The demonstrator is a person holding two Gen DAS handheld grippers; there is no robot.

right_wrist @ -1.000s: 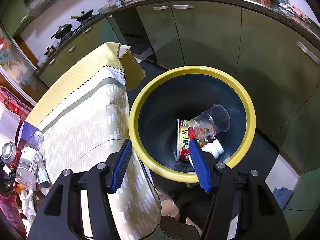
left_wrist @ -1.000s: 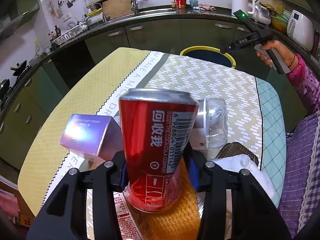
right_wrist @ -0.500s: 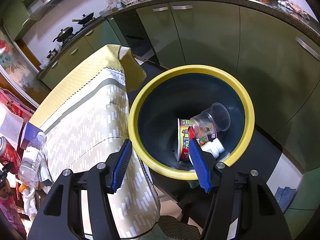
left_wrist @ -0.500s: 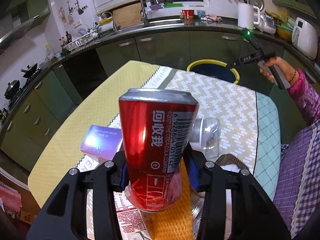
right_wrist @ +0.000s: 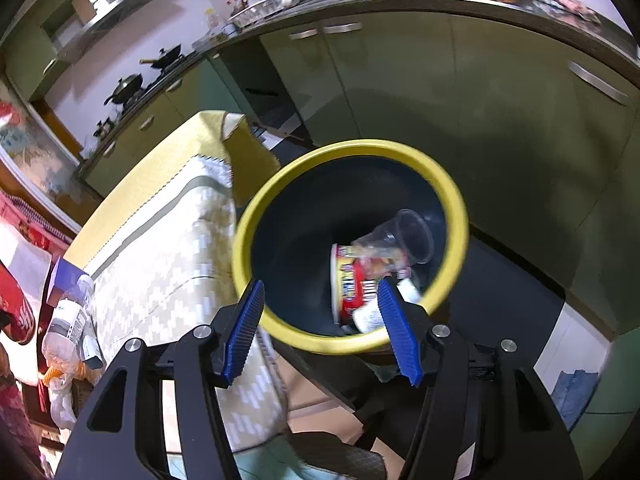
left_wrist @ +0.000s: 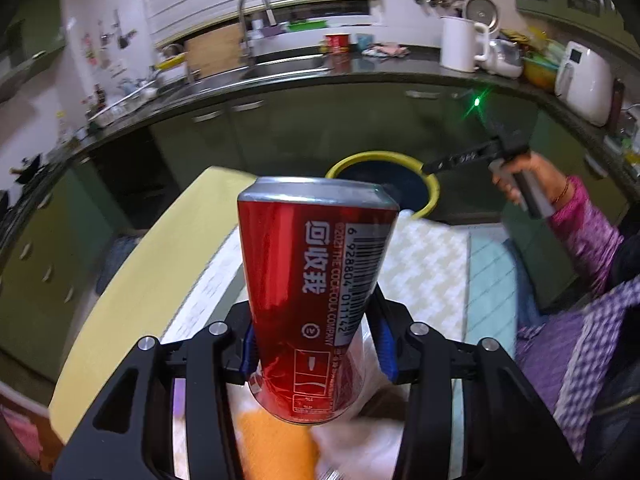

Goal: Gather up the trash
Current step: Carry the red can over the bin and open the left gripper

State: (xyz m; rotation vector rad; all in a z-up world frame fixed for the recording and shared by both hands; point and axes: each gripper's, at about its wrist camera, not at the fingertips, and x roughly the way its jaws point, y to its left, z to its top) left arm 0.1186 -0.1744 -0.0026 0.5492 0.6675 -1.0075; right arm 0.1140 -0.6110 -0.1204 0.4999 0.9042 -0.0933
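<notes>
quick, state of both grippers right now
Left gripper: closed on the red aluminium cola can.
Right gripper: open, holding nothing.

Cloth-covered table point(right_wrist: 168, 248), bottle point(right_wrist: 66, 320), box point(right_wrist: 64, 280)

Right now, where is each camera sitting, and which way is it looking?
Left wrist: sits on the left hand-held gripper, looks across the table toward the bin; shows its fingers clamping the can, plus the person's right hand.
Right wrist: sits on the right hand-held gripper, looks down into the bin; shows its open fingers.
Both see bin, table and can.
</notes>
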